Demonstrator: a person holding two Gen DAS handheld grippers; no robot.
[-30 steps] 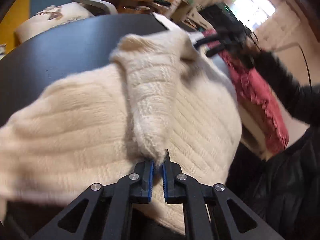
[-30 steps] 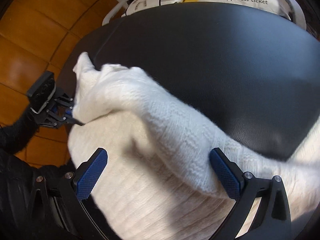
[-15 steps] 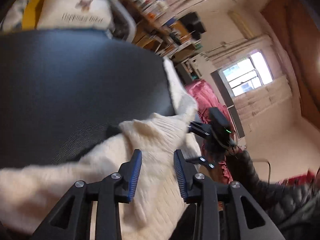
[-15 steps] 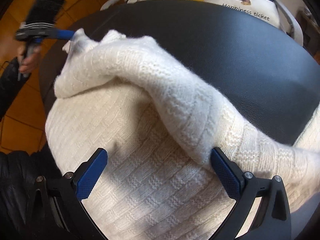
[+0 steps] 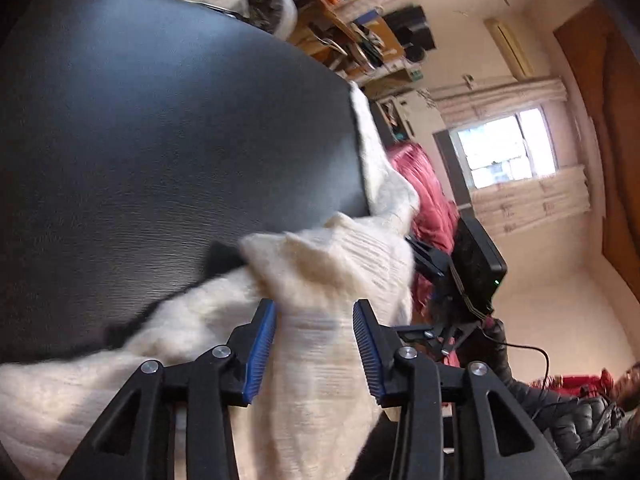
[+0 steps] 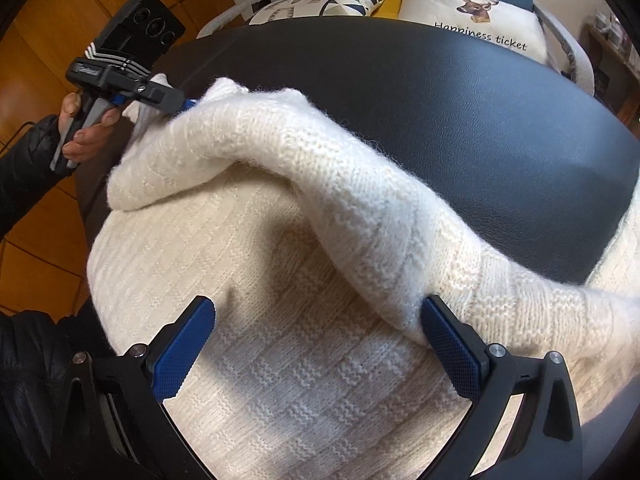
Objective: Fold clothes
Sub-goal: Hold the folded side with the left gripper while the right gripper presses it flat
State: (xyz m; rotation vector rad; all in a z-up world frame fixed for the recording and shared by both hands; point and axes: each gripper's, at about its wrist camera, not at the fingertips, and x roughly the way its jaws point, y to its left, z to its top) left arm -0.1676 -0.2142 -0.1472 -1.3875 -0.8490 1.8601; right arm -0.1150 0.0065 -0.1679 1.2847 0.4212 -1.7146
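1. Dark leather-look table [image 6: 460,128], two cushions [image 6: 476,20] beyond its far edge, red cloth [image 5: 432,200] past its right edge.
2. One cream knit sweater [image 6: 280,340] on the near part of the table, long axis running along the near edge, a sleeve [image 6: 360,208] folded across it towards the left.
3. Left gripper [image 5: 315,344] opening, sleeve end between the pads, not pinched.
4. Right gripper [image 6: 316,344] spread wide over the sweater body, sleeve fold against the right pad, nothing gripped.
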